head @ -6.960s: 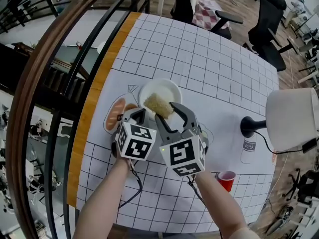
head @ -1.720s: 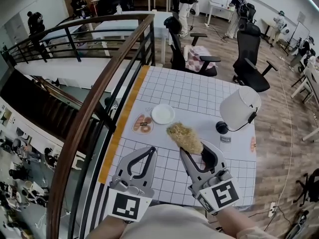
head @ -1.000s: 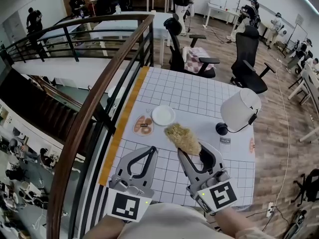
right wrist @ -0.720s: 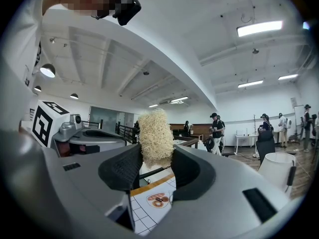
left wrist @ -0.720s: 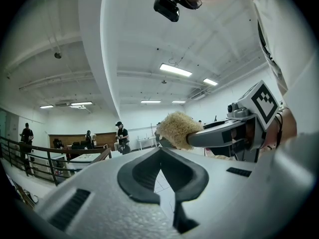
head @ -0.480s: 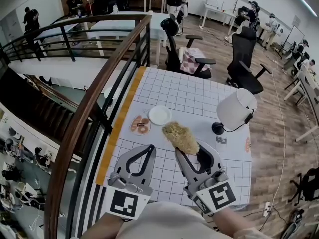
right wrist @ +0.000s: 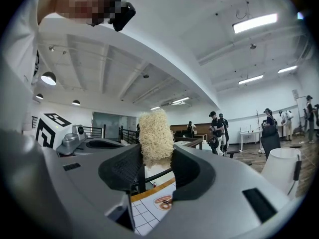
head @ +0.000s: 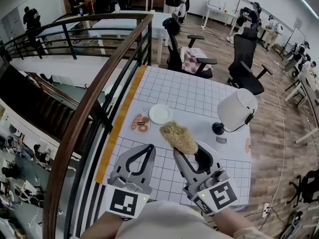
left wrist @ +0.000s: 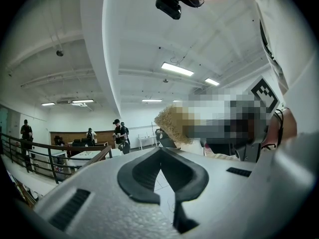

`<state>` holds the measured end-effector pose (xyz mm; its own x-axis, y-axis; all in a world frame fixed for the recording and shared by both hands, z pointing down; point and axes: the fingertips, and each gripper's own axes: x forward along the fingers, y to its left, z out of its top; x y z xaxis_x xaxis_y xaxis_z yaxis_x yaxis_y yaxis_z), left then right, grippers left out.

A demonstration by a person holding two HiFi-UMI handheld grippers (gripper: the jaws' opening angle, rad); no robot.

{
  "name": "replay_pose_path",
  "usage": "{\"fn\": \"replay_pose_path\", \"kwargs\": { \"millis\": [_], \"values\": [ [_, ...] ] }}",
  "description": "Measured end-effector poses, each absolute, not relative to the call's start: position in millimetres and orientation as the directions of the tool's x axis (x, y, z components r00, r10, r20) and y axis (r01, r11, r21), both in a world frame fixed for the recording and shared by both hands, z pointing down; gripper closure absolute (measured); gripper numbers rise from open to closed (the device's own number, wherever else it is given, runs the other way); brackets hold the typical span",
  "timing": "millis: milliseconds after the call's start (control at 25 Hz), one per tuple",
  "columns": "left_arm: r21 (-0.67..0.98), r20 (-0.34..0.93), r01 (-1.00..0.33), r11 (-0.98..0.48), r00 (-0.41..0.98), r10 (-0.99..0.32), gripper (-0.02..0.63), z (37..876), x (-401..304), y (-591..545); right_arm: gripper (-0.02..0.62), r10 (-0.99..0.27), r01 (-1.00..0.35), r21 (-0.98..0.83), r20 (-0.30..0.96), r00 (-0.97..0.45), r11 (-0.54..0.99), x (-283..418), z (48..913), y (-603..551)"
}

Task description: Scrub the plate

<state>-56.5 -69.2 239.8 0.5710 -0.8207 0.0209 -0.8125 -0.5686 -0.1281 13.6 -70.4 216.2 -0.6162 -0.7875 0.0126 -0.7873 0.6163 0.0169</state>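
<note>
The plate (head: 160, 114), white and round, is seen flat on the gridded table (head: 199, 91), left of the lamp (head: 238, 108). The right gripper (head: 188, 151) is clamped on 1 tan fibrous scrubber (head: 178, 137), left of the lamp. The left gripper (head: 148, 147) is held with jaws pressed together.

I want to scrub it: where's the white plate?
In the head view, the white plate sits mid-table, right of the printed food picture, left of the lamp, beyond the scrubber.

White gridded desk (head: 189, 91), orange strip along the nine o'clock edge. Toward ten o'clock of centre, a white plate (head: 160, 114); just beside it at eight o'clock, a flat doughnut picture (head: 140, 124). At three o'clock, a white-shaded lamp (head: 237, 108).
</note>
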Motion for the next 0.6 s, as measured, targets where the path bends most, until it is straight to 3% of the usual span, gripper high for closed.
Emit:
{"fn": "replay_pose_path", "kwargs": {
  "millis": [440, 600],
  "values": [
    [-0.121, 0.027, -0.811, -0.573, 0.574, -0.818, 0.594, 244.9, -50.3, -71.4, 0.416, -0.784, -0.782, 0.059, 0.03, -0.62, 0.62, 16.3, 220.9, -70.7],
    [-0.027, -0.005, -0.807, -0.59, 0.59, -0.807, 0.594, 237.9, -49.0, -71.7, 0.416, -0.789, -0.787, 0.064, 0.052, -0.612, 0.614, 21.3, 223.9, -73.4]
  ]
}}
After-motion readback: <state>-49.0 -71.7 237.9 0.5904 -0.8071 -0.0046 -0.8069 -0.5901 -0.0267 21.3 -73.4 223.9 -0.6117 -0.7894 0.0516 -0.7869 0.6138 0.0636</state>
